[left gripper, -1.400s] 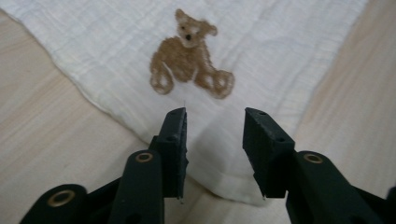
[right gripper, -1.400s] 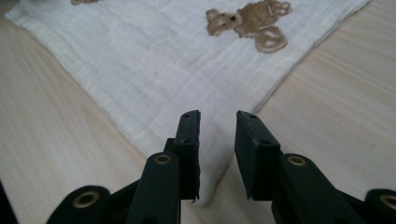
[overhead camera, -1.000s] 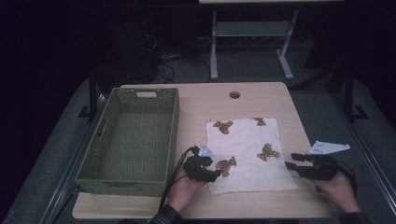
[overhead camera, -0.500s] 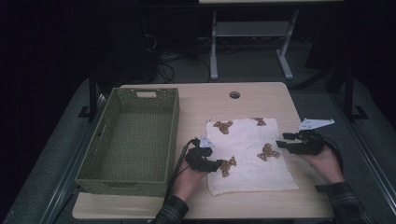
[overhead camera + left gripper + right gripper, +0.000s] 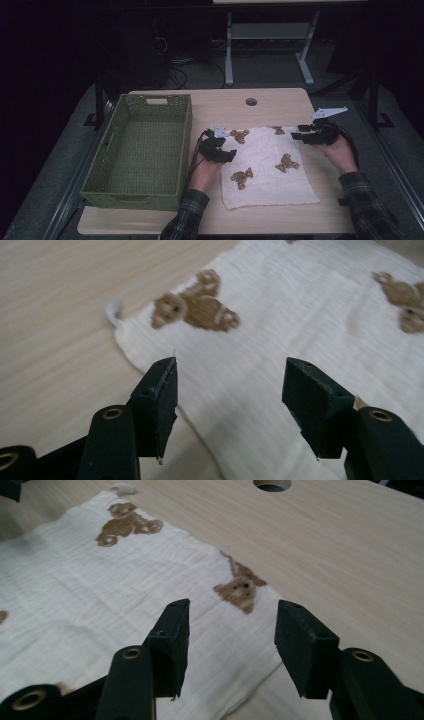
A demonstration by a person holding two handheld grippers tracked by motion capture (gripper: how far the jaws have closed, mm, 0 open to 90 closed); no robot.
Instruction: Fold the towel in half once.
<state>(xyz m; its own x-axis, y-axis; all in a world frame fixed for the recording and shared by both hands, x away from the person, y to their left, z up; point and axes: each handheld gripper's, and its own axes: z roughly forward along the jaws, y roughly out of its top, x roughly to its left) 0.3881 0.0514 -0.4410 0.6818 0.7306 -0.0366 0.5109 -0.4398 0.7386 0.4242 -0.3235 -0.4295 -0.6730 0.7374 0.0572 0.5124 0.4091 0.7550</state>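
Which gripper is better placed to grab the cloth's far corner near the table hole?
Right gripper: its open fingers flank the cream bear-print cloth's far corner; left gripper sits at the basket-side corner.

A dim room with a light wooden table (image 5: 280,107) in the middle, the only brightly lit surface. A round cable hole (image 5: 251,101) sits near its far edge. The floor around it is dark grey carpet (image 5: 65,145). Behind the table stands a pale metal desk frame (image 5: 267,37) – its legs splay outward – with tangled cables (image 5: 175,65) beside it. Beyond lies blackness.
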